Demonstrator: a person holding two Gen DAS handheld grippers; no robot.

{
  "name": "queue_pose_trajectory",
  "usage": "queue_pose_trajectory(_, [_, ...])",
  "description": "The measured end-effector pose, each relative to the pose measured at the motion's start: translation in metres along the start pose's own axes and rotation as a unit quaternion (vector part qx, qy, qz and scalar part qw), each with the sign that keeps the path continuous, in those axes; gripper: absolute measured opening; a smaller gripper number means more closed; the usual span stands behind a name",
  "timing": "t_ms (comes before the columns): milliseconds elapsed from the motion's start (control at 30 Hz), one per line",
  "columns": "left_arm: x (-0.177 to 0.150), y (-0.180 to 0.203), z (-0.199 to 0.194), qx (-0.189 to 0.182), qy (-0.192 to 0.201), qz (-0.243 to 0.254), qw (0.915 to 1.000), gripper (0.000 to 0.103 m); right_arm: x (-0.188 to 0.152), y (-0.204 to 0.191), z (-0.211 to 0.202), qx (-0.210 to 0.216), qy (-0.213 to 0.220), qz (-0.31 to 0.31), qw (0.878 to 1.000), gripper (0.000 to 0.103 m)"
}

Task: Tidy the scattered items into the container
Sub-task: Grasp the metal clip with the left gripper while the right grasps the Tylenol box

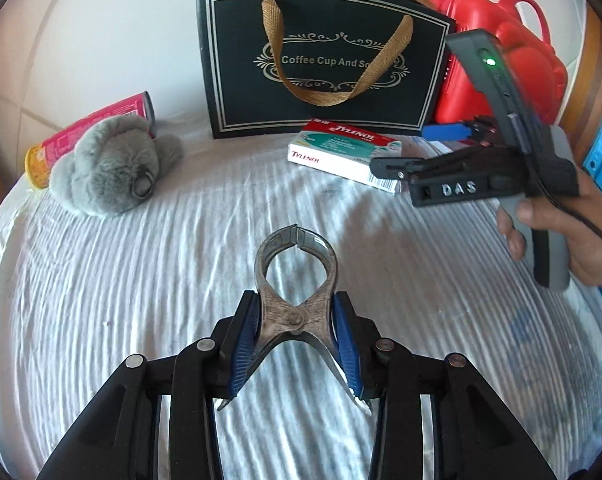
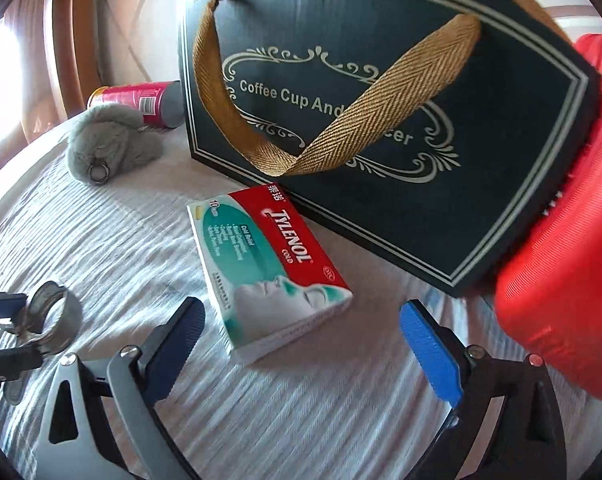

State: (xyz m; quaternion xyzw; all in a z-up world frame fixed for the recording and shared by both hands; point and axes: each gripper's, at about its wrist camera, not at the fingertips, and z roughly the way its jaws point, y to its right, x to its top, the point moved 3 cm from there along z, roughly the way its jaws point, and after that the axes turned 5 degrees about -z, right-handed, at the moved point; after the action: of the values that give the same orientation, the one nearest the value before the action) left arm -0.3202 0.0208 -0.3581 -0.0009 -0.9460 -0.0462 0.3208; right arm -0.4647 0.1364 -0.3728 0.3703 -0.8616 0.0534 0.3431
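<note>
On the white ribbed bedcover (image 1: pixel 141 280), my left gripper (image 1: pixel 297 320) has its blue pads (image 1: pixel 247 340) pressed against both sides of a worn steel pair of pincers (image 1: pixel 295 280), clamped at the pivot, with the rounded head pointing away from me and the two handles splaying back toward the camera. In the right wrist view the same pincers (image 2: pixel 49 316) show at the far left edge.

My right gripper (image 2: pixel 301 344) stands wide apart with nothing between its blue pads (image 2: pixel 431 350). Just ahead of it lies a flat red, white and teal Tylenol carton (image 2: pixel 269 272), face up on the cover, its far corner close to the bag; I cannot tell if they touch. From the left wrist view the carton (image 1: pixel 341 152) sits at the far right, partly behind the right gripper (image 1: pixel 385 168), which a hand (image 1: pixel 573 232) holds by its grey grip.

At the far side stands a black paper gift bag with gold woven handles (image 1: pixel 325 60), upright. A red moulded plastic case (image 1: pixel 513 48) leans just behind its right edge. To the far left, a grey fluffy plush keychain (image 1: pixel 109 168) lies on the cover, touching a pink and yellow cylindrical can (image 1: pixel 93 132) that lies on its side behind it.
</note>
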Motion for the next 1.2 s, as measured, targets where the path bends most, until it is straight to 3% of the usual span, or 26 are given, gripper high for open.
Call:
queue_pose_trajectory(100, [-0.006, -0.008, -0.011, 0.001, 0.005, 0.005, 1.0000, 0.037, 0.008, -0.001, 0.015, 0.038, -0.006, -0.021, 0.999, 0.103])
queue_pose_trajectory(200, [-0.010, -0.016, -0.021, 0.003, 0.011, 0.004, 0.9999, 0.037, 0.013, -0.013, 0.028, 0.048, -0.022, -0.066, 0.996, 0.103])
queue_pose_trajectory(367, [-0.016, -0.022, -0.027, 0.006, 0.014, -0.004, 0.9999, 0.037, 0.018, -0.016, 0.034, 0.063, -0.035, -0.061, 0.996, 0.103])
queue_pose_trajectory(433, [-0.018, -0.025, -0.030, 0.013, 0.014, -0.007, 0.9998, 0.037, 0.014, -0.020, 0.029, 0.066, -0.030, -0.063, 0.995, 0.098])
queue_pose_trajectory(500, [-0.018, -0.026, -0.032, 0.015, 0.013, -0.010, 0.9997, 0.037, 0.011, -0.026, 0.024, 0.068, -0.029, -0.057, 0.996, 0.081])
queue_pose_trajectory(633, [-0.020, -0.027, -0.042, 0.023, 0.014, -0.008, 0.9996, 0.037, 0.001, -0.042, 0.010, 0.055, -0.039, -0.045, 0.997, 0.078])
queue_pose_trajectory(867, [-0.022, -0.027, -0.078, 0.029, 0.014, -0.014, 0.9994, 0.037, -0.011, -0.063, -0.043, 0.046, -0.044, -0.001, 0.998, 0.076])
queue_pose_trajectory(1200, [-0.030, -0.025, -0.166, 0.014, 0.013, -0.021, 0.9996, 0.037, -0.011, -0.094, -0.153, 0.027, -0.060, 0.037, 0.997, 0.076])
